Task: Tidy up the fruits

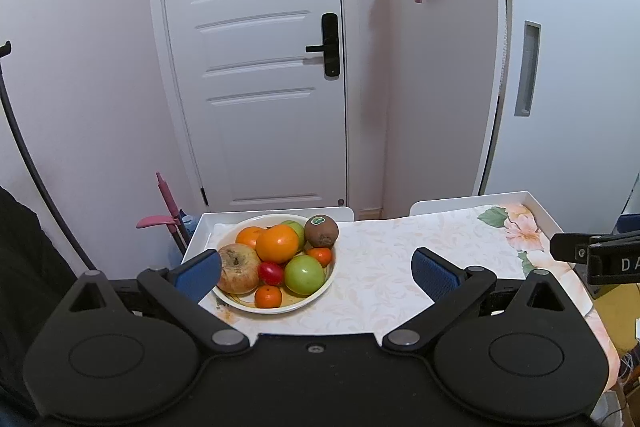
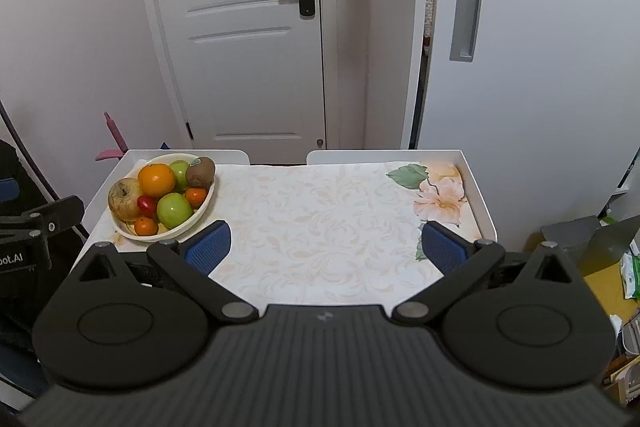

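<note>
Left wrist view is showing the left gripper (image 1: 316, 269) hanging just short of the bowl (image 1: 326, 281), jaws spread wide w/ nothing between them, one blue pad sitting right by the bowl's near-left rim. All the fruit is piling inside that bowl at the left-far corner of the white tray table (image 1: 546, 213): two oranges (image 1: 277, 243), two green apples (image 1: 304, 274), a brownish blotchy apple (image 1: 238, 268), a kiwi (image 1: 321, 231) perching on the far rim, small mandarins (image 1: 268, 296) and a red tomato-like one (image 1: 271, 273) tucked low in the middle. Right wrist view is giving the right gripper (image 2: 326, 247) over the bare floral cloth (image 2: 320, 219), also gaping wide and empty, well apart from the bowl. Fruit already lying gathered in one dish, so this is fitting either a tidied pile or one waiting to be sorted out onto the cloth; can't call it. Handling-wise: oranges and apples are looking firm, roundish, prob. a bit heavy and apt to roll, so pads across the widest part, approx. at the equator. Kiwi and the red one are likely softer, so gentle squeeze. Blotchy apple is looking bruised, may give under pressure. Bowl is looking rigid and smooth, prob. breakable; take the rim if moving it.
</note>
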